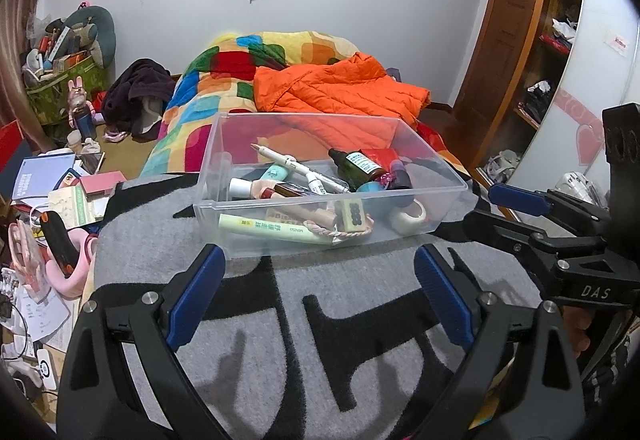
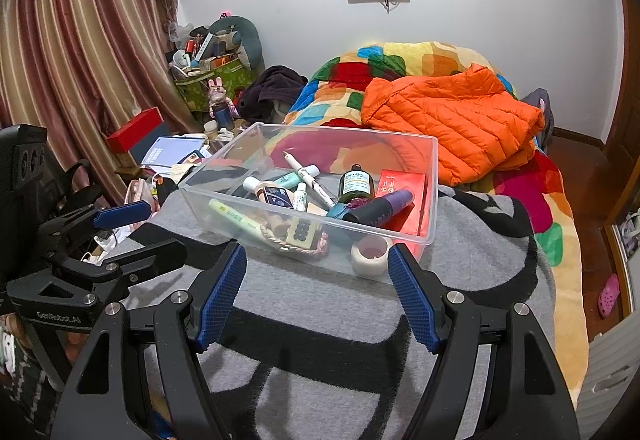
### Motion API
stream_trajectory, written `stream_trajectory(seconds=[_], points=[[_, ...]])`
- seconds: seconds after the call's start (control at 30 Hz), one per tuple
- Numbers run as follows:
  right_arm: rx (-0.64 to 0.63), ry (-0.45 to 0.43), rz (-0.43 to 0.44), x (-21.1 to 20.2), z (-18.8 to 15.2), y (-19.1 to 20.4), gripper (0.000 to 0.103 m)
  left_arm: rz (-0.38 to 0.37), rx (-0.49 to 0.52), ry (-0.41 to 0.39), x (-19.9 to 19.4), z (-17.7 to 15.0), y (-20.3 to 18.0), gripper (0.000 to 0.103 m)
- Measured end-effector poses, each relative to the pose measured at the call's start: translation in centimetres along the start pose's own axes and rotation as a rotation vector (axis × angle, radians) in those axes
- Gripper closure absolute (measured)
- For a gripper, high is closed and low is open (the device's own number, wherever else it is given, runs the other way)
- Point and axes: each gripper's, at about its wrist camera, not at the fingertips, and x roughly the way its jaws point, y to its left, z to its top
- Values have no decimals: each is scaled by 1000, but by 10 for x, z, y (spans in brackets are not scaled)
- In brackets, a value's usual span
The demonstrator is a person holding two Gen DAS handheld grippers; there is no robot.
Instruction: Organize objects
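Observation:
A clear plastic bin (image 1: 452, 180) (image 2: 434, 176) stands on a grey and black blanket (image 1: 280, 320) (image 2: 320, 300) on the bed. It holds several small items: a green tube (image 1: 272, 230) (image 2: 232, 216), a dark green bottle (image 1: 356, 166) (image 2: 356, 182), a roll of white tape (image 1: 408, 218) (image 2: 370, 254), pens, a red box (image 2: 402, 182) and a domino-like block (image 1: 352, 216). My left gripper (image 1: 320, 284) is open and empty, just short of the bin's near wall. My right gripper (image 2: 318, 280) is open and empty, also just in front of the bin.
An orange puffer jacket (image 1: 340, 88) (image 2: 452, 116) lies on a colourful quilt (image 1: 224, 80) behind the bin. Papers, boxes and bags clutter the floor at the left (image 1: 52, 184). A wooden door and shelves (image 1: 516, 32) stand at the right.

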Motion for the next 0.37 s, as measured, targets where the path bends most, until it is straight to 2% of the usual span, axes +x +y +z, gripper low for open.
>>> stream_trajectory(seconds=[0.37], points=[[3, 7, 4, 0, -1, 1, 32, 13, 14, -19, -3, 0, -3, 6]])
